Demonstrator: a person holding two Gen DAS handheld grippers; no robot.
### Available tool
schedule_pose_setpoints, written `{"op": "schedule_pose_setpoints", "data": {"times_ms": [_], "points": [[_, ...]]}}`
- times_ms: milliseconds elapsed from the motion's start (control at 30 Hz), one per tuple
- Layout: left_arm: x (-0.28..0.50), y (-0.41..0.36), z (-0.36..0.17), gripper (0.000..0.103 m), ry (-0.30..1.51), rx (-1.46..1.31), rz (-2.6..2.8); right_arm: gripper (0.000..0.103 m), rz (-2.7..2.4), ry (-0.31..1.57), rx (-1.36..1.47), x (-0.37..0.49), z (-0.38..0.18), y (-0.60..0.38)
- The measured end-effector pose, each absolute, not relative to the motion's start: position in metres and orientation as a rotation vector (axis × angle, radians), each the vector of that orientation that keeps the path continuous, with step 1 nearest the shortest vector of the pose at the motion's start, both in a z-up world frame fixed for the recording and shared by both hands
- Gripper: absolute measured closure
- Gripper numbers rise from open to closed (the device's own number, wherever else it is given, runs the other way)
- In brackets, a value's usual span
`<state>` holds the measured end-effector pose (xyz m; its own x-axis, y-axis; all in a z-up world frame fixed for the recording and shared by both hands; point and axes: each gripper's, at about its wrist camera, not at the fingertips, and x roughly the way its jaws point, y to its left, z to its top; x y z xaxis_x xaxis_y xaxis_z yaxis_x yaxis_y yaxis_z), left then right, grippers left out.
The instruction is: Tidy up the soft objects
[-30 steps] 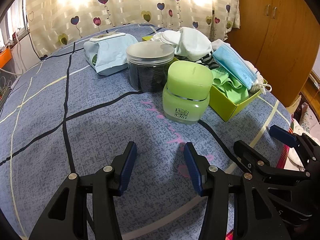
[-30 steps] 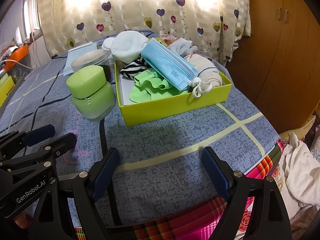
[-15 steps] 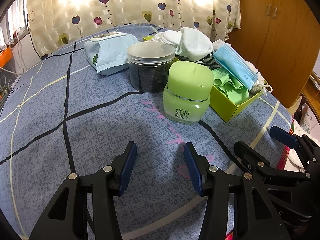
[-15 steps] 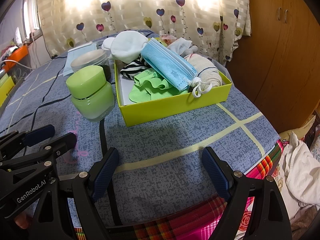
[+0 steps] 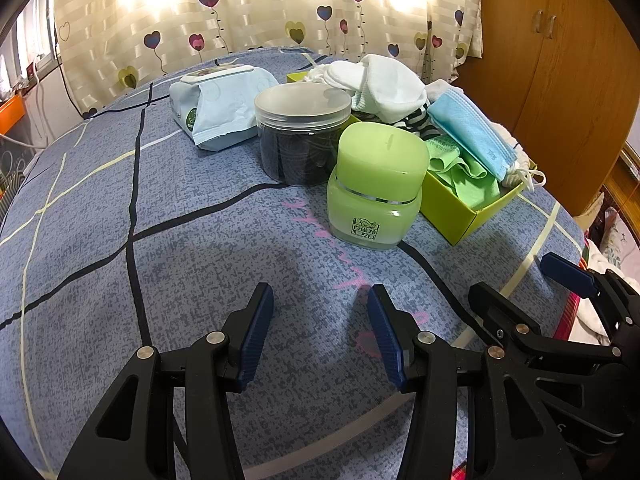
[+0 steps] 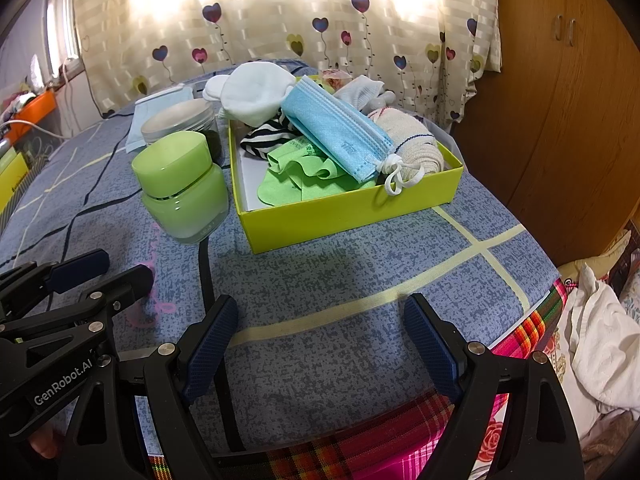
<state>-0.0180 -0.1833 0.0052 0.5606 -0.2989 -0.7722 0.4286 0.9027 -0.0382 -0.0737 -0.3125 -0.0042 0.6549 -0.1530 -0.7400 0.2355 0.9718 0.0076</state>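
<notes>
Bare blue bedspread (image 6: 320, 280) before yellow-green box (image 6: 340, 216)

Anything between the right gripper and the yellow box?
Nothing: only bare blue bedspread lies between the open right gripper and the yellow box, clearest in the right wrist view.

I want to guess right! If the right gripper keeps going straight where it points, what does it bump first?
Probably the blue bedcover just ahead of the open right gripper, before the yellow-green box; depth is hard to judge.

Daylight glares through the curtain (image 5: 248, 12), blowing it out; the bedspread (image 6: 360, 272) lies dimmer, with soft shadows and fisheye-bent edges.
</notes>
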Motion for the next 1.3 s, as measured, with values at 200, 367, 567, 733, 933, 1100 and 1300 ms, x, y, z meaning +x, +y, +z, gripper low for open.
{"op": "schedule_pose_setpoints", "data": {"times_ms": [200, 367, 567, 733, 933, 1100, 1300], "points": [[-0.0178, -0.1832, 0.0051, 0.053, 0.877, 0.161, -0.431, 0.017, -0.22, 0.829, 0.106, -0.0735, -0.0041, -0.3128], [-0.0178, -0.183, 0.0051, 0.053, 0.876, 0.162, -0.431, 0.017, -0.22, 0.828, 0.106, -0.0739, -0.0044, -0.3126], [-0.0178, -0.183, 0.0052, 0.053, 0.876, 0.162, -0.431, 0.017, -0.22, 0.828, 0.106, -0.0738, -0.0045, -0.3125], [-0.0179, -0.1831, 0.0051, 0.053, 0.876, 0.162, -0.43, 0.017, -0.22, 0.828, 0.105, -0.0739, -0.0046, -0.3127], [-0.0175, -0.1824, 0.0051, 0.053, 0.875, 0.162, -0.43, 0.017, -0.22, 0.828, 0.105, -0.0738, -0.0045, -0.313], [-0.0164, -0.1804, 0.0051, 0.053, 0.875, 0.161, -0.43, 0.017, -0.22, 0.828, 0.105, -0.0739, -0.0046, -0.3129], [-0.0169, -0.1811, 0.005, 0.053, 0.875, 0.161, -0.43, 0.017, -0.22, 0.828, 0.105, -0.074, -0.0046, -0.3128]]}}
